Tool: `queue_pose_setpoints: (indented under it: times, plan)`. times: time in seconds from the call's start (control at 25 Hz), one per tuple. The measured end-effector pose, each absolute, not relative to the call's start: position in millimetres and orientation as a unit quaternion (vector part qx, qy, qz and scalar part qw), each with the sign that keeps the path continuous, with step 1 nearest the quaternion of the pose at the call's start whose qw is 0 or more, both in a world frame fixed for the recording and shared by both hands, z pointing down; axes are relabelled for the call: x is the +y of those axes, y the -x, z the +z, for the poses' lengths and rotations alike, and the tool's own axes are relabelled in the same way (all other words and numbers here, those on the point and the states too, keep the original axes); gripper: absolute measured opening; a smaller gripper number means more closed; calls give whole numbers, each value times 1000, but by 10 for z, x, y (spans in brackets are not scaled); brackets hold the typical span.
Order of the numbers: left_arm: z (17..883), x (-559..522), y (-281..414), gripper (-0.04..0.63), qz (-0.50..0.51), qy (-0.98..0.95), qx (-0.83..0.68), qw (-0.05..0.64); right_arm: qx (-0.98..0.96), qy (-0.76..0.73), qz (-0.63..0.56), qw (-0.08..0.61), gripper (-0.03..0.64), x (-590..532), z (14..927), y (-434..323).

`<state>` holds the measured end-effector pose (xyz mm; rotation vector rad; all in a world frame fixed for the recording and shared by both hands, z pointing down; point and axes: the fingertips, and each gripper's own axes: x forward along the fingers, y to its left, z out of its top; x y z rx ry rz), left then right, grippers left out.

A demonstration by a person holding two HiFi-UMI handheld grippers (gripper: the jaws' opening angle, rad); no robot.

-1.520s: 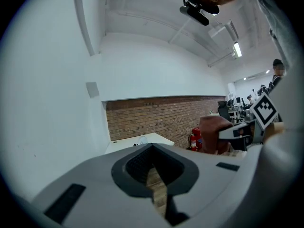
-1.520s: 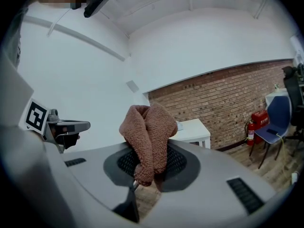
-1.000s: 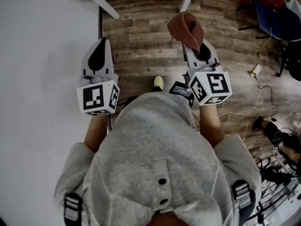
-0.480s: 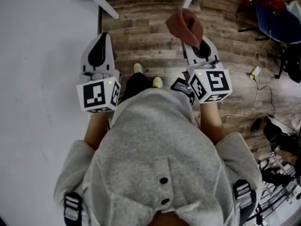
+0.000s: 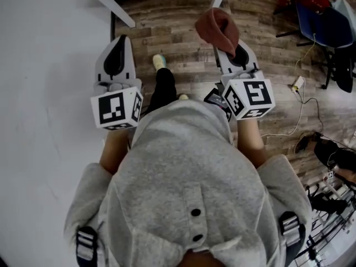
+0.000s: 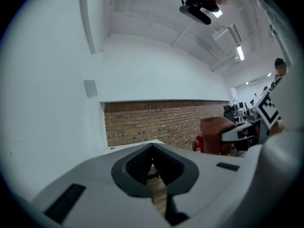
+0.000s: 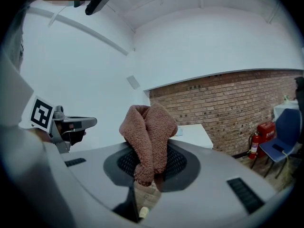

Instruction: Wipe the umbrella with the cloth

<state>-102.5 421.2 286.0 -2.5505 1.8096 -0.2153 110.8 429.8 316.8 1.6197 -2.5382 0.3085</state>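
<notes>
A brown terry cloth [image 5: 218, 29] hangs bunched from my right gripper [image 5: 225, 50], whose jaws are shut on it; in the right gripper view the cloth [image 7: 149, 132] stands up out of the jaws of that gripper [image 7: 148, 175]. My left gripper [image 5: 119, 42] is held level beside it, shut with nothing in it, its jaws pressed together in the left gripper view [image 6: 152, 151]. The cloth [image 6: 216, 136] also shows at that view's right. No umbrella is in any view.
A white wall [image 5: 44, 93] runs along the left and a wood-plank floor [image 5: 178, 26] lies ahead. A white table [image 7: 194, 134] stands before a brick wall [image 7: 228, 103]. A blue chair [image 5: 322, 26], cables [image 5: 303, 110] and a fire extinguisher [image 7: 256, 139] are at the right. The person's foot [image 5: 159, 61] is forward.
The person's dark-trousered leg and foot have swung forward between the grippers, and the floor has slid back in the head view. Both grippers keep their places; the cloth stays in the right one.
</notes>
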Motion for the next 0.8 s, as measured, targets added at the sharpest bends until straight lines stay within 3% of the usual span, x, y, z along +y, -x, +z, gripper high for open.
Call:
queue_pose_setpoints:
  times: [0.8]
  plan:
    - [3014, 2430, 1430, 14, -83, 824, 559, -22, -831, -538, 120, 80, 83, 2569, 3249, -637]
